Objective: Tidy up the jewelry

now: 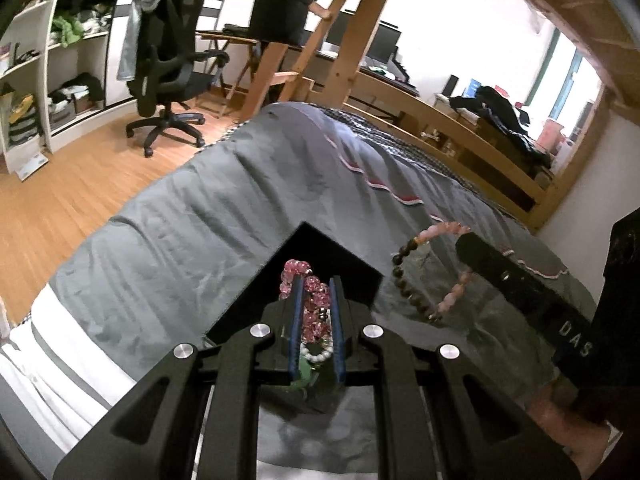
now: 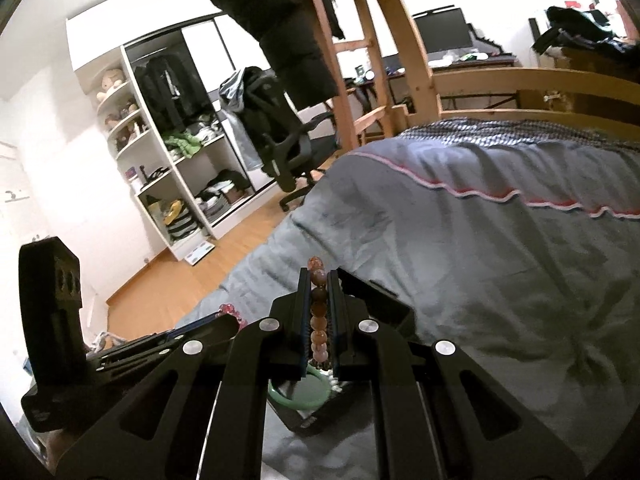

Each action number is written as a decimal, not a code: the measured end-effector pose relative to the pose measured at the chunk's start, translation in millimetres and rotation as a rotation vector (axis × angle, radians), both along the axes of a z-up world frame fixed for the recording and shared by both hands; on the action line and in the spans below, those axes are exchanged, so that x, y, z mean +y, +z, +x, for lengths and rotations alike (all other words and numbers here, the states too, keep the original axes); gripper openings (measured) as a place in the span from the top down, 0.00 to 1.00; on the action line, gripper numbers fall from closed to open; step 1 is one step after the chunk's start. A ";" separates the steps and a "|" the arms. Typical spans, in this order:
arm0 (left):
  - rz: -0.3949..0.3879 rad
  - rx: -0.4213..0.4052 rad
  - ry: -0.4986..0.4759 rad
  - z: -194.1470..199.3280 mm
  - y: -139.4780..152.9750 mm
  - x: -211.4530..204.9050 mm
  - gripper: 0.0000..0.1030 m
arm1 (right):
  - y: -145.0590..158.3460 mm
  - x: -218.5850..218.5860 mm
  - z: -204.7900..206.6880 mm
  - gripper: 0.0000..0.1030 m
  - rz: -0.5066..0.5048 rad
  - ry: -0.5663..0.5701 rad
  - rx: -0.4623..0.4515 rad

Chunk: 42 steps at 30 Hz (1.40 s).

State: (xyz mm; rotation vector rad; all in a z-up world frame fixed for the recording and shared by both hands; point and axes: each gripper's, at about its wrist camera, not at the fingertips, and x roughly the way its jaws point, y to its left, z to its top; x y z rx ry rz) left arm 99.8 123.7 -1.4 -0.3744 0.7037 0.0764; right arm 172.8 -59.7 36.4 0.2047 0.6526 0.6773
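Mid-sorting: left tongs (image 1: 316,308) pinch a pink bead bracelet (image 1: 310,300) at lower centre; right tongs (image 2: 319,312) clamp a brown-and-peach bead bracelet (image 2: 319,320). Next, lower both into the black box (image 1: 320,248).

open grey bedspread (image 1: 240,208) ahead; wooden bed rail (image 2: 520,80) bounds it.

Perhaps four bead bracelets (image 1: 310,304), one green bangle (image 2: 300,394), one black tray (image 1: 320,252); two tongs (image 1: 316,322)

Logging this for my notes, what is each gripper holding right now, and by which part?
Left gripper: shut on the pink bracelet, gripping one side of the loop. Right gripper: shut on the brown bracelet, pinching a run of beads.
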 end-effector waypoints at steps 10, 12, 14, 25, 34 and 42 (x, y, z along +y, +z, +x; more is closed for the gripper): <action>-0.050 0.034 0.016 8.3 -24.5 19.5 0.88 | -36.9 36.2 6.6 0.92 -0.055 0.048 0.052; -0.057 0.041 0.014 9.3 -27.4 20.4 0.88 | -42.7 39.9 6.9 0.92 -0.064 0.055 0.063; -0.066 0.050 0.015 10.1 -29.7 21.1 0.88 | -48.0 42.2 7.0 0.92 -0.066 0.060 0.077; -0.087 0.052 0.083 0.4 -16.6 32.8 0.56 | -43.6 26.7 11.8 0.16 -0.054 -0.063 0.128; 0.025 -0.003 0.135 -20.2 30.7 32.2 0.11 | -6.4 9.0 3.4 0.04 -0.071 -0.106 0.078; 0.168 0.000 0.082 -36.7 58.6 25.0 0.08 | 33.3 13.1 -24.8 0.04 -0.222 -0.059 -0.024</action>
